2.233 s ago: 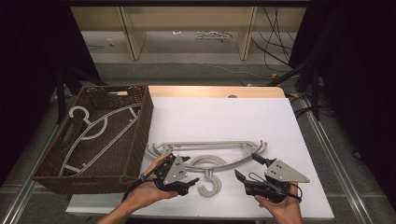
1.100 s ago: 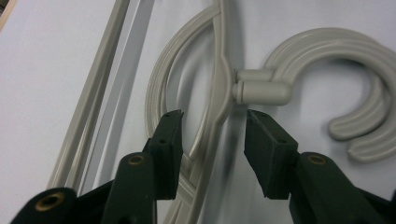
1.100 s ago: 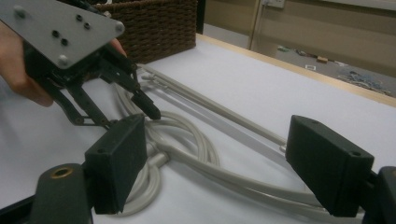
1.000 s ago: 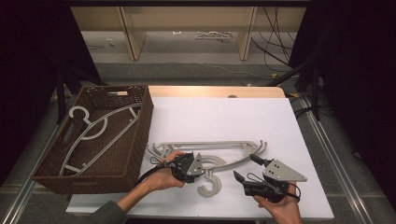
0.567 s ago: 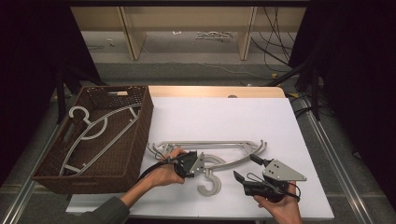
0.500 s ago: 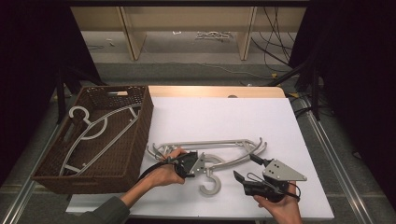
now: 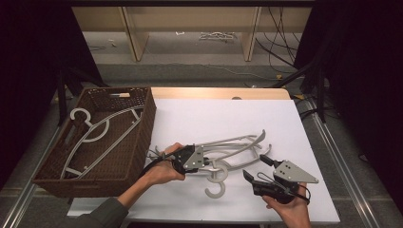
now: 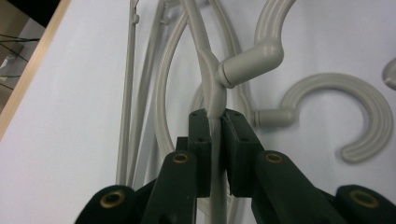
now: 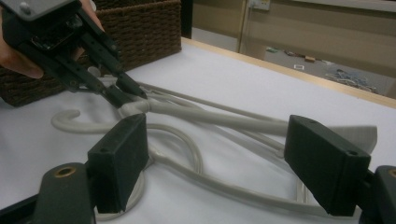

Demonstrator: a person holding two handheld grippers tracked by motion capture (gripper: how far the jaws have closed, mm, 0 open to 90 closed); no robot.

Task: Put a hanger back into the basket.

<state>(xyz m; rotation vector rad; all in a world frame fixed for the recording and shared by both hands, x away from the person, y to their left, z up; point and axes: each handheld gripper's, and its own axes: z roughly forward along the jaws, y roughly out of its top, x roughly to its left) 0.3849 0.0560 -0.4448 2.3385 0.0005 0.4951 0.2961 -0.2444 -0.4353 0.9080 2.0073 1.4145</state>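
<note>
Forearms enter from the table's near edge in the high view. Left gripper (image 7: 202, 159) is held low near the centre of the white table (image 7: 228, 114), jaws pointing right and clamped on a pale grey plastic coat hanger (image 7: 237, 142). Hanger's long axis runs left to right, its right end tilted up off the surface; a second grey hanger (image 7: 216, 183) lies under it, its hook open toward the near edge. Right gripper (image 7: 254, 168) sits near the front right, jaws spread and empty, well apart from the hangers. Brown wicker basket (image 7: 145, 123) at the left edge holds another grey hanger (image 7: 97, 135). Far half of the table is bare.

Left gripper view: jaws pinch the hanger's neck (image 8: 212, 100), beside its hook joint.

Right gripper view: jaws stand wide, hangers (image 9: 205, 116) beyond them; left gripper (image 9: 128, 93) grips at upper left.
</note>
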